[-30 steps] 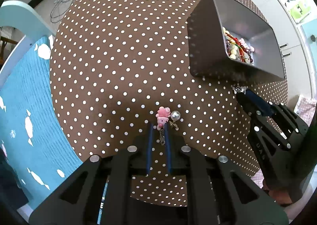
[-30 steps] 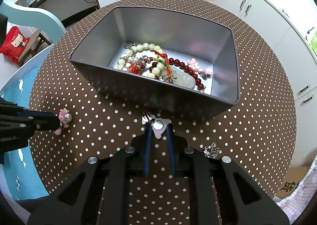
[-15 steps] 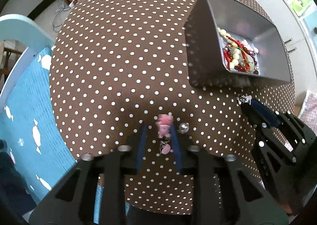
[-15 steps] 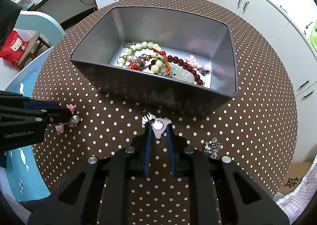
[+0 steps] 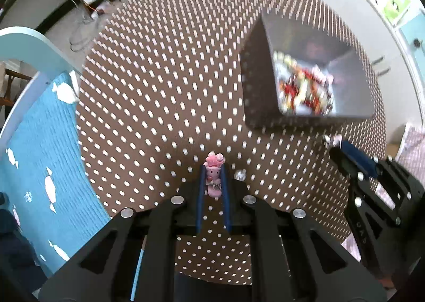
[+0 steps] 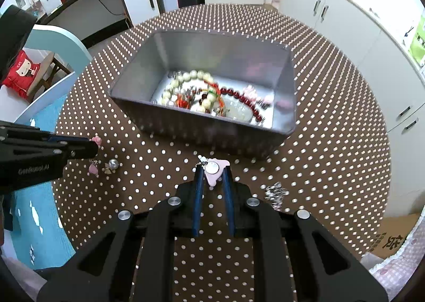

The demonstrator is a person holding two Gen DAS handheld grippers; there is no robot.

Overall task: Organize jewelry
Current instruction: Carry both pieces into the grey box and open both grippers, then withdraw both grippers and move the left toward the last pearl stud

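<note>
Pink charm (image 5: 213, 169) clenched in your left gripper (image 5: 213, 177), left of tin (image 6: 212, 134) | pink pendant (image 6: 213, 170) clenched in your right gripper (image 6: 212, 173), before tin's near wall | both pinched small for dropping inside.

My left tongs (image 5: 213, 190) are matte black, angular plates with triangular cut-outs, and two slim blue-lined fingers (image 5: 201, 195) run forward from them. Four round silver screw heads sit across the body, two near the finger roots and two further out. My right tongs (image 6: 211, 187) are built the same: black frame, blue finger (image 6: 198, 195) linings, four silver screws. Seen side-on from the right camera, the left body carries small silver screws and pale grey lettering along its flank.
</note>
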